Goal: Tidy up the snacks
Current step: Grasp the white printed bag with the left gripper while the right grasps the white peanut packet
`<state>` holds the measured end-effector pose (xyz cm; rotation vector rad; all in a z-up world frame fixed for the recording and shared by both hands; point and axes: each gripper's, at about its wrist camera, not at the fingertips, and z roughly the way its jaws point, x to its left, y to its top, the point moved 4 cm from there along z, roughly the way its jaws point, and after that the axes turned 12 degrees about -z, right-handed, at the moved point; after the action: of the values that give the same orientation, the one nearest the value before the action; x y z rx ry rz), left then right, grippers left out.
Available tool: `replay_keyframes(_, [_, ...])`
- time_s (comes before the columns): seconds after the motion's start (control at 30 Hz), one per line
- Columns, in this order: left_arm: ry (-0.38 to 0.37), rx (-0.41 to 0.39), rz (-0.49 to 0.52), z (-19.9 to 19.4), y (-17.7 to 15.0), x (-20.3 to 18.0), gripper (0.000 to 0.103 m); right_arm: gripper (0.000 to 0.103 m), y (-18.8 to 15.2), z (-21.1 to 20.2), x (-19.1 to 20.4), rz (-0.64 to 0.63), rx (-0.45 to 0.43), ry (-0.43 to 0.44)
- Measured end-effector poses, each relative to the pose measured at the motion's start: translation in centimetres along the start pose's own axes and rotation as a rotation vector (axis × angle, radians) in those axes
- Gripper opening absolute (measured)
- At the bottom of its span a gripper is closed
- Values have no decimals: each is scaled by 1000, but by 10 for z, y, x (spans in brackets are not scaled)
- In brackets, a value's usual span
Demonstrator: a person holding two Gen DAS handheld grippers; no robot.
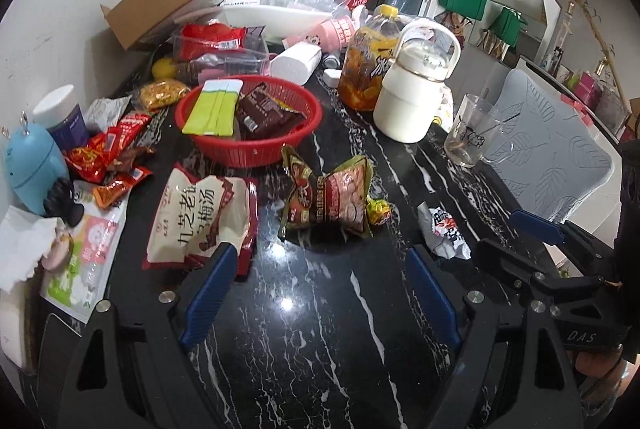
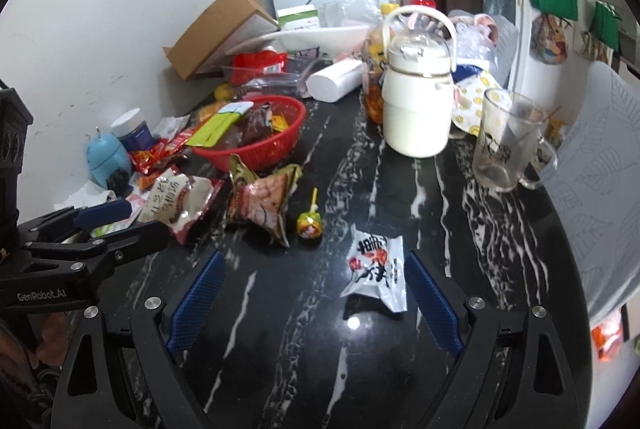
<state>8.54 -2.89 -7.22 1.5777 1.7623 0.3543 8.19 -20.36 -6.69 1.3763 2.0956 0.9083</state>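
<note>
A small white snack packet (image 2: 376, 271) printed with black characters and red art lies crumpled on the black marble table (image 2: 304, 349), at about 1 o'clock between the spread, empty fingers of the right gripper (image 2: 314, 303). The left gripper (image 1: 320, 293) also gapes wide, holding nothing. At 11 o'clock of the packet, the red basket (image 2: 256, 149) holds a yellow-green packet (image 2: 216, 131) and a brown wrapper (image 2: 256, 123).

Both my grippers are matte black frames with silver round screws and blue textured finger pads (image 2: 196, 303). Left gripper (image 1: 320, 293) matches the right gripper (image 2: 312, 293). Lower left of the right view, white "GenRobot.AI" lettering; lower right of the left view, "DAS".
</note>
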Motion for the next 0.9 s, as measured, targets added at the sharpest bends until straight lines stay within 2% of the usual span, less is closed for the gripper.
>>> replay_keyframes(0.23, [17,-6,-46,15,0,6,86,91,-13,24,-17,56,44,-17])
replay_keyframes(0.67, [89,-6,-68,45,16,11,86,88,-24,69,-48,128,134,-17])
replay_keyframes(0.77, [105,-11,-81,49,20,15,86,78,-25,79,-50,139,161,-6])
replay_keyframes(0.9, [145,-28,-99,50,26,25,86,50,-26,86,-50,127,175,3])
